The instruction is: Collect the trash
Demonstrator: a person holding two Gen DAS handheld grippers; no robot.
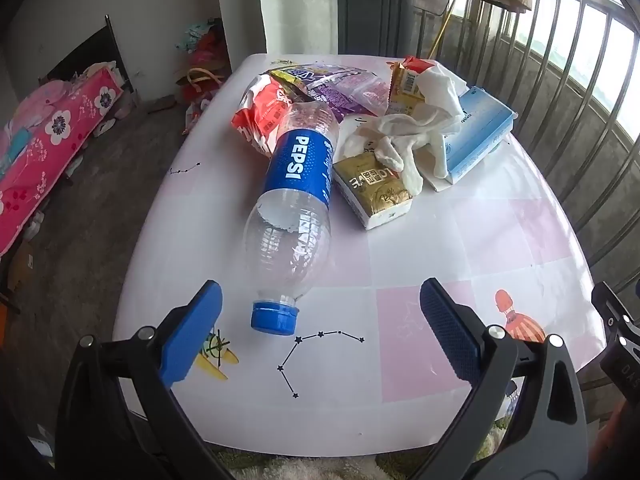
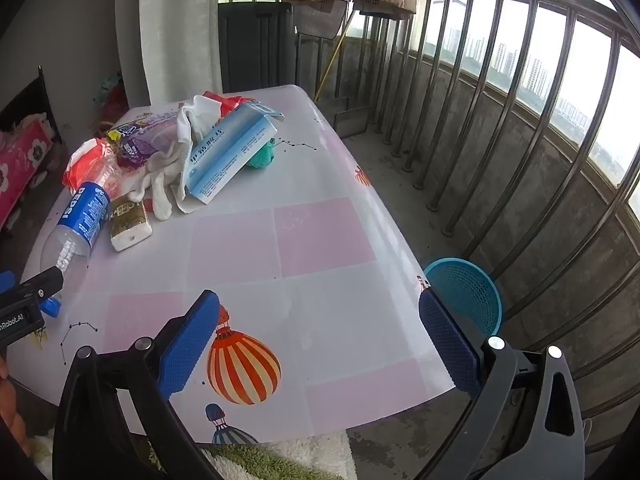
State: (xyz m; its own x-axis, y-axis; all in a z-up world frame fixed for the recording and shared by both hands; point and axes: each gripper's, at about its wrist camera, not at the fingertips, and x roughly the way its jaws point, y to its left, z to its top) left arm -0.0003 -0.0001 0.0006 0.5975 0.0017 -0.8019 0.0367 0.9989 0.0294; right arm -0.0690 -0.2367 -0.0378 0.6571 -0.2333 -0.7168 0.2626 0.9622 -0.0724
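The left gripper (image 1: 320, 336) stands wide and holds nothing; the Pepsi bottle (image 1: 294, 208) lies on the tabletop (image 1: 460, 240) just ahead, its cap between the jaws. The right gripper (image 2: 320, 344) is wide too, empty, with the blue basket (image 2: 468, 292) just beyond its right finger.
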